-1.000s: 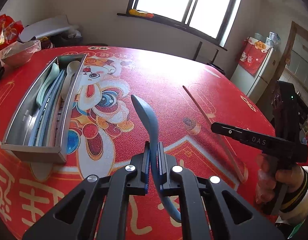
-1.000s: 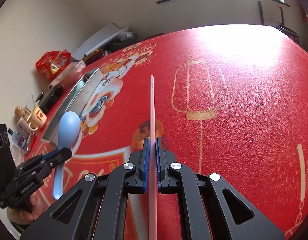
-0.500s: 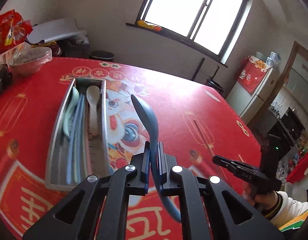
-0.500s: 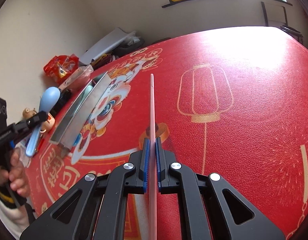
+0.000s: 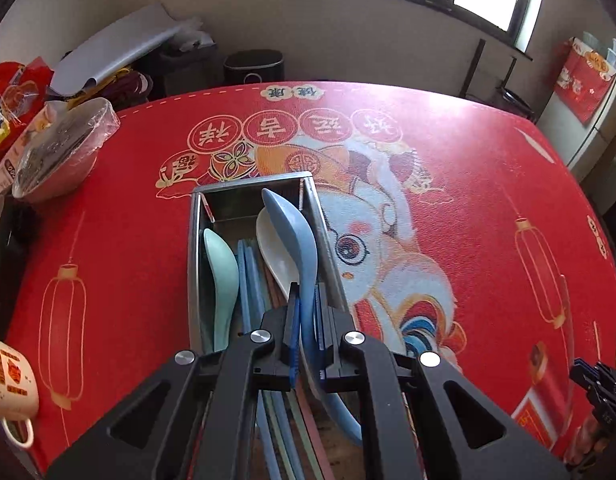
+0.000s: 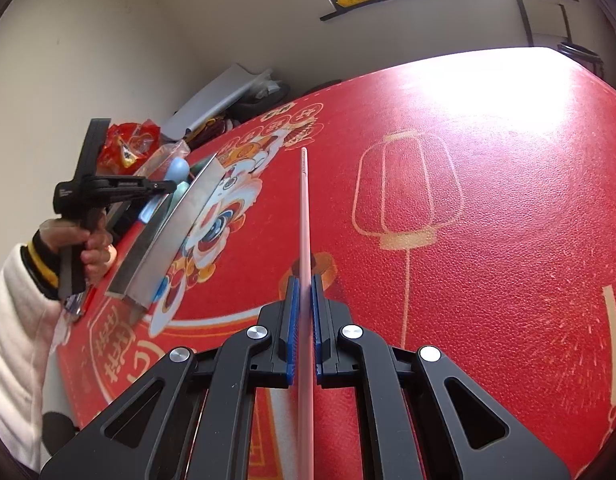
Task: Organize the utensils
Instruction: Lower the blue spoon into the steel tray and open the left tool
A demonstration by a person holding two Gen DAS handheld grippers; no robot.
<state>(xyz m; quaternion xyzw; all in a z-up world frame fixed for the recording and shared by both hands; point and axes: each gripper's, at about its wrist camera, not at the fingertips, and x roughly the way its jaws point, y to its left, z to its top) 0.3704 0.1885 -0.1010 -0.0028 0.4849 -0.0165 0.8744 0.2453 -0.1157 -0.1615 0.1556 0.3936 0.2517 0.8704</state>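
1. Starting with the largest thing, we have the red worktop (image 5: 488,208), which fills most of both views and carries everything else.
2. Next in size is the metal tray (image 5: 194,248), at centre frame in the left wrist view, its long axis running away from us up the frame. In the right wrist view the tray (image 6: 176,236) sits at the left of the frame, well apart from the right hand-held gripper.
3. Inside the tray lie a pale green spoon (image 5: 220,268), a white spoon (image 5: 276,252) and several chopsticks (image 5: 250,276), all laid lengthwise.
4. Our left hand-held gripper (image 5: 306,336) is clenched on the handle of a blue spoon (image 5: 296,232). The bowl of that spoon points up the frame, directly over the tray and in line with its long axis, so we judge this the nearer hand and a lowering and release the coming move.
5. Our right hand-held gripper (image 6: 304,328) is clenched on a pink chopstick (image 6: 304,216), whose long axis points straight up the frame. The tray lies to its left, angled across that line, so we judge it will need a turn before placing.
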